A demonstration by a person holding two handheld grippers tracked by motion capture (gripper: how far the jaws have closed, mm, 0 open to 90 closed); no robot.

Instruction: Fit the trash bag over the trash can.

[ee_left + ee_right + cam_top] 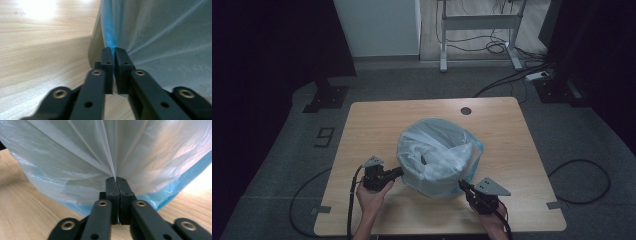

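Pinching the thin plastic, the left gripper [398, 173] sat at the left flank of the bin [477, 150], its jaws drawn almost together with a fold of the clear bag [437, 150] caught between them. In the left gripper view the bag's [170, 37] creases fanned out from those jaw tips, a strip of the blue bin [109, 32] rose just ahead of them, and the wooden table [42, 50] spread away to their left. The person's left hand [371, 197] held that gripper from behind, close to the near edge of the table [377, 120].

Between the two grippers stood the bin, lined with the bag, whose rim was puffed over the top and draped down the sides.

At the bin's near right corner the right gripper [462, 185] pressed its jaws nearly closed on another gather of the bag. In the right gripper view the plastic [75, 152] radiated in tight pleats straight up from the jaw tips, the blue wall of the bin [172, 187] showed through low on their right, and the table [27, 212] lay beneath on either side. The right hand [492, 220] gripped it from below, near the table's front edge.
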